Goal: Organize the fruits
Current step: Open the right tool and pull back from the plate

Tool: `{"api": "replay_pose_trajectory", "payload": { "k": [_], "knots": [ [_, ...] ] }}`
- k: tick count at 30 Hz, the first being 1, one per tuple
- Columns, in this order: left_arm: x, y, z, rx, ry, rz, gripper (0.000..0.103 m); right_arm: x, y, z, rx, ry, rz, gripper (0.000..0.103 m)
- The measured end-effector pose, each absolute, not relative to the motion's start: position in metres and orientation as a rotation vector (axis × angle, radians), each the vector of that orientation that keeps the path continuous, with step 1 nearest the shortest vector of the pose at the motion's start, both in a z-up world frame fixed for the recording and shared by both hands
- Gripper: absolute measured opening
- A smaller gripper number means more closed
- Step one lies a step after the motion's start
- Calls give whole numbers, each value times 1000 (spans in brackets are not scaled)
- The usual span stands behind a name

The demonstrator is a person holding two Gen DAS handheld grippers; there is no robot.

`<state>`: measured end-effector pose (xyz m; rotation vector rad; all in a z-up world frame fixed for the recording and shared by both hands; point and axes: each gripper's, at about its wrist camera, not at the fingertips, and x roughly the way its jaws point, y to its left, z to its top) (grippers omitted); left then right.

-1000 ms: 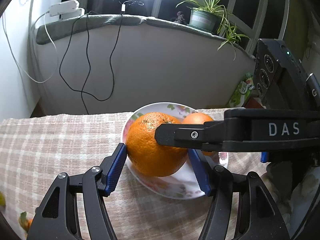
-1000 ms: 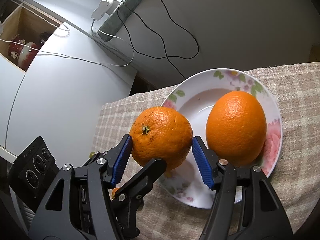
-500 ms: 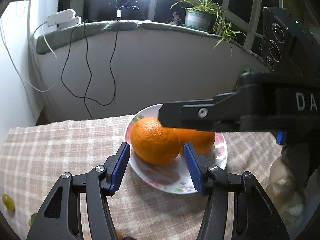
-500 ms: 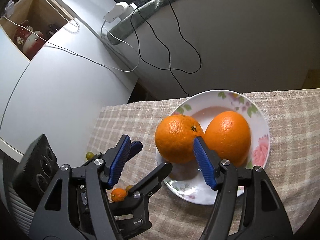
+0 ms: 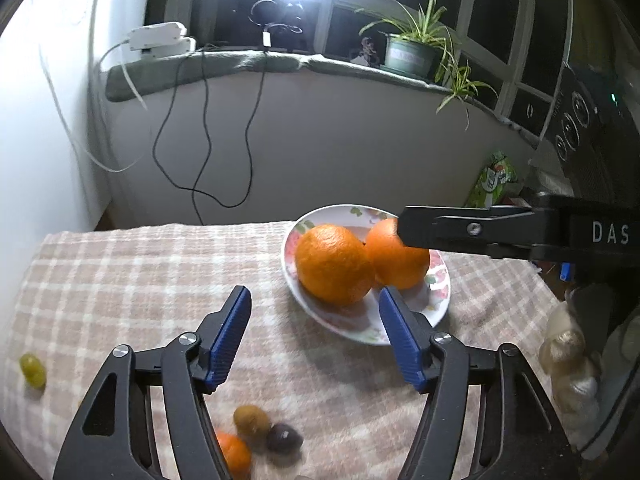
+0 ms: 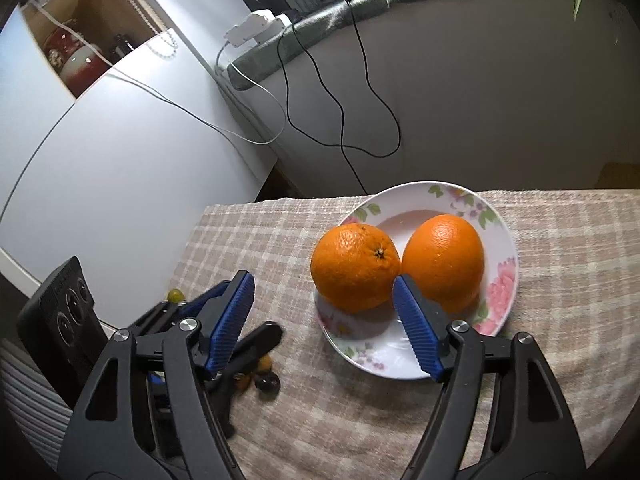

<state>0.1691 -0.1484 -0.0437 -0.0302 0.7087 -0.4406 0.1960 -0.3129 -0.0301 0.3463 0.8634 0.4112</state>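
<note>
2 oranges sit side by side, touching, on a floral plate (image 6: 502, 280) at the centre right of the right wrist view: the rough-skinned orange (image 6: 354, 266) on the left, showing its stem scar, and the smoother orange (image 6: 444, 260) on the right. The plate rests on a counter (image 6: 560, 320) covered in a beige checked cloth. The right tool (image 6: 322, 320) hangs spread wide and empty in the lower half of the frame, its right blue pad in front of the seam between the 2 fruits. In the left wrist view, the left tool (image 5: 314, 334) is likewise spread and holds nothing, low in the frame, with the plate (image 5: 438, 304) just beyond its right pad. Between its fingers at the bottom, a small cluster of loose fruit lies on the cloth: a tiny orange fruit (image 5: 234, 454), a tan one (image 5: 252, 420) and a dark one (image 5: 284, 438). A green grape (image 5: 33, 370) lies apart at the far left edge. A potted spider plant (image 5: 412, 50) stands on the window ledge at the upper right.
</note>
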Motion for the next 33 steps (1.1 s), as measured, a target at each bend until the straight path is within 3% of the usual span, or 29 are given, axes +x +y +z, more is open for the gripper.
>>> {"api": "replay_pose_trajectory", "payload": {
  "k": [7, 14, 29, 33],
  "knots": [
    [130, -118, -43, -24, 681, -410, 69, 165, -312, -29, 264, 805, 381, 79],
    [98, -80, -51, -46, 698, -337, 69, 133, -296, -33, 141, 716, 354, 97],
    [57, -6, -88, -176, 759, -201, 69, 102, -237, -57, -24, 736, 462, 97],
    [60, -1, -94, -197, 767, -202, 60, 101, -225, -69, -50, 761, 480, 92]
  ]
}}
